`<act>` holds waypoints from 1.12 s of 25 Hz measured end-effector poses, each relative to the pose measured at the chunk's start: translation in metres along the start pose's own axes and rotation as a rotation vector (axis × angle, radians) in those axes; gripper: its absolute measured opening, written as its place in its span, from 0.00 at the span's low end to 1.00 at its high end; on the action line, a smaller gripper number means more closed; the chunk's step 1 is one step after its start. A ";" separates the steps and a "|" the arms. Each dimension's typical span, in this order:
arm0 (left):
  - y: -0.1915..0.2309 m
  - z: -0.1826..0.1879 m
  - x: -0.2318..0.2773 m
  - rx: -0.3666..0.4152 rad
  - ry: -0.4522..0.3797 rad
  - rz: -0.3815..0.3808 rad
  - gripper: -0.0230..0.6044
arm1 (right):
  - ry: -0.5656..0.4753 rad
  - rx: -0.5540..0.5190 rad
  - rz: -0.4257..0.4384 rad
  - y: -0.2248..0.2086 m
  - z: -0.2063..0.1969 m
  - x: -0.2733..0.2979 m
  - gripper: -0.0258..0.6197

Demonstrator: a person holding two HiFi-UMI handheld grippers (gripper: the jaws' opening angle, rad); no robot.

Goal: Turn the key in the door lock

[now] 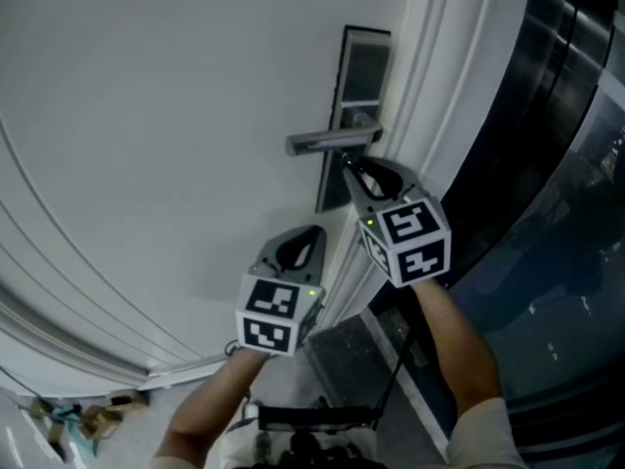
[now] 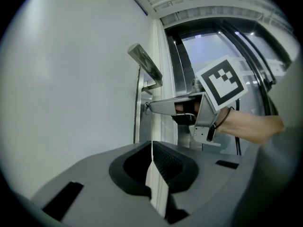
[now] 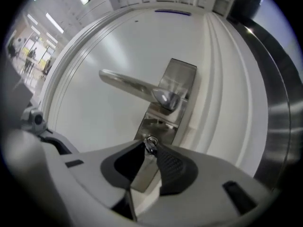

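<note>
Doors: I am counting one, a white door (image 1: 176,115) that is filling most of the head view.

Lock plates: one, a tall metal lock plate (image 1: 363,66) that is sitting close to the door's edge.

Lever handles: one lever handle (image 1: 327,143), sticking out level from the plate and pointing away from the door's edge.

Keys: one key (image 3: 150,144), sitting in the lock on the plate just below the lever.

Hand-held grippers: two.
- My right hand-held gripper (image 1: 350,169) is pointing at the plate. Its jaws are standing narrow and pinching the head of the key at their tips.
- My left hand-held gripper (image 1: 314,231) is hanging below and beside the right one, apart from the door hardware. Its jaws are closing to a thin slit with nothing between them.

Marker cubes: two, one riding on each gripper.

Surroundings:
- One white moulded door frame (image 1: 430,86) is running beside the plate.
- One dark glass panel (image 1: 566,213) is standing beyond the frame.
- One black cable (image 1: 398,364) is trailing below my right forearm.
- One small heap of scraps (image 1: 83,420) is lying at the foot of the door.

Obstructions: in the head view the right gripper's body is covering the key. The lever is hanging just above the jaws.
</note>
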State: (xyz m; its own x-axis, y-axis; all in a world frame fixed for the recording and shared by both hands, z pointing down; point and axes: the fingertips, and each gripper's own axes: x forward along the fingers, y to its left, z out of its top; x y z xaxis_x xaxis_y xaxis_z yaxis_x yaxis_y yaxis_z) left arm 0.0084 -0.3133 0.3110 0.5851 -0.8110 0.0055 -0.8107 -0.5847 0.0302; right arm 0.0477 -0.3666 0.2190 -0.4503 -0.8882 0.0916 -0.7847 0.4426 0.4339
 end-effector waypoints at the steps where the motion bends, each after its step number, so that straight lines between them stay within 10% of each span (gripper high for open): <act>1: 0.000 0.001 0.000 0.000 -0.002 0.000 0.07 | -0.011 0.080 0.026 -0.001 -0.001 0.000 0.19; 3: 0.000 0.002 0.000 0.000 -0.005 0.001 0.07 | -0.043 0.263 0.076 -0.004 -0.001 0.000 0.07; 28: -0.001 0.004 -0.005 0.003 -0.009 0.004 0.07 | -0.249 1.463 0.361 -0.014 -0.011 0.000 0.11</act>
State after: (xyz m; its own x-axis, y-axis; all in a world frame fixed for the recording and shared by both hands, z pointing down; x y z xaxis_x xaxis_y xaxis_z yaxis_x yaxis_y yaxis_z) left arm 0.0061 -0.3093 0.3073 0.5813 -0.8136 -0.0034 -0.8133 -0.5812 0.0268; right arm 0.0629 -0.3742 0.2229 -0.6442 -0.7330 -0.2183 -0.2722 0.4865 -0.8302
